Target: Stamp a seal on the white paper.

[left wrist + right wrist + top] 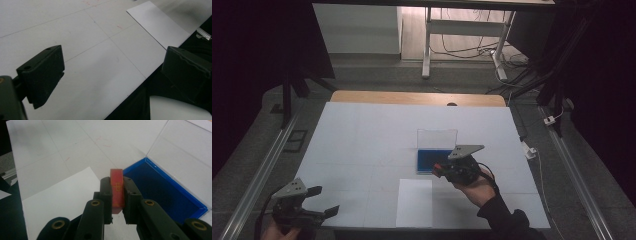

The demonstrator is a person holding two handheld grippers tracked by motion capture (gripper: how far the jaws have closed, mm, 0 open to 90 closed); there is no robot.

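Tabletop covered in white board [362, 135] is seen from the high view, with a blue ink pad [428, 161], its clear lid raised, near a white paper sheet [414, 202]. The right gripper [443, 169] is held beside the pad; the left gripper [323, 201] is parked at the near left corner.

From the left gripper view, matte black jaws are spread wide with nothing between them, above the smooth board [95, 72].

From the right gripper view, a small red rectangular stamp [117, 190] is clamped between the right gripper's [117, 195] closed jaws, between the felt pad [162, 187] and the paper [65, 195]. Inking is judged done or imminent; no print is seen on the paper yet.
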